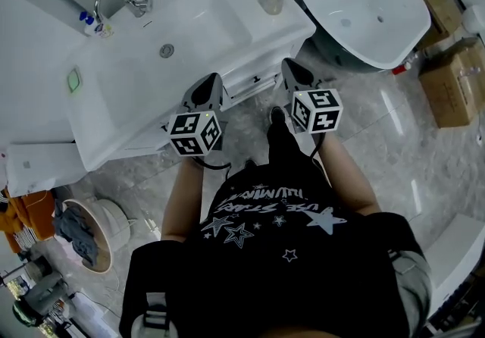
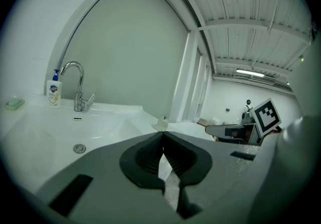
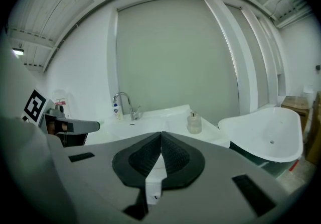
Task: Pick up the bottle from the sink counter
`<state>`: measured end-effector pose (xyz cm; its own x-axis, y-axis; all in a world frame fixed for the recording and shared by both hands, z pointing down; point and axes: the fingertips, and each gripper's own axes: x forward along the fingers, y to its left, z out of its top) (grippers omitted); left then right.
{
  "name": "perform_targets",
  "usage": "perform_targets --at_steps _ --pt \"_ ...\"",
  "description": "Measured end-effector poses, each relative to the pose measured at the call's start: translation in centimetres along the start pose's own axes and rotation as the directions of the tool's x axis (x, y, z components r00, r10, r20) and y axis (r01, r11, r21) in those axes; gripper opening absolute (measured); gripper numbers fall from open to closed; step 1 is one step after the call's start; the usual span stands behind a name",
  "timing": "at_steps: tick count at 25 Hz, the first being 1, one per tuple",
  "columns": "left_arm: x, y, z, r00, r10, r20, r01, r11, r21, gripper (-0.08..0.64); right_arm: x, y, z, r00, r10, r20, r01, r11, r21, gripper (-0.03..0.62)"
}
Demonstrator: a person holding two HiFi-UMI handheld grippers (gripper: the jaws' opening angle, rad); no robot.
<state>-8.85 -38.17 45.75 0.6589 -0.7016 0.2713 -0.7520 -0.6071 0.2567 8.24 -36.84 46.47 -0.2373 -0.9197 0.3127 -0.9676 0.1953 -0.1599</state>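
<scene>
jaws of the left gripper (image 2: 163, 137) and right gripper (image 3: 161, 135) are pressed together, empty. the bottle (image 3: 194, 123), ahead-right of the right jaws, could be toppled if reached unopened.

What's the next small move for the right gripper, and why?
Probably open the right gripper and start it forward toward the small clear bottle. Its jaws are shut and empty, near the front edge of the sink counter, and that bottle stands ahead on the counter's right end.
</scene>
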Motion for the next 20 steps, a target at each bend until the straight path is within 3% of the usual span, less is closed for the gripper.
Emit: perform_targets --at_steps 6,10,15,20 --pt "6.2 -0.2 1.1 1.000 0.002 -0.007 -0.002 1.000 0.003 0.009 4.0 -4.3 1.0 1.000 0.019 -0.017 -0.019 1.000 0.004 0.006" --pt "10.6 -1.1 1.8 0.998 -0.052 -0.025 0.052 0.999 0.011 0.014 6.6 -7.5 2.0 1.000 0.022 -0.022 -0.021 1.000 0.010 0.006" --pt "15.9 -2.3 2.3 0.992 -0.120 -0.037 0.120 0.993 0.010 0.151 9.6 -11.2 3.2 0.999 0.025 -0.028 -0.024 0.999 0.021 0.006" --pt "20.6 -3.2 2.1 0.986 -0.155 -0.066 0.159 0.986 0.056 0.290 12.1 -14.1 4.1 0.999 0.030 -0.040 -0.029 0.999 0.028 0.006"
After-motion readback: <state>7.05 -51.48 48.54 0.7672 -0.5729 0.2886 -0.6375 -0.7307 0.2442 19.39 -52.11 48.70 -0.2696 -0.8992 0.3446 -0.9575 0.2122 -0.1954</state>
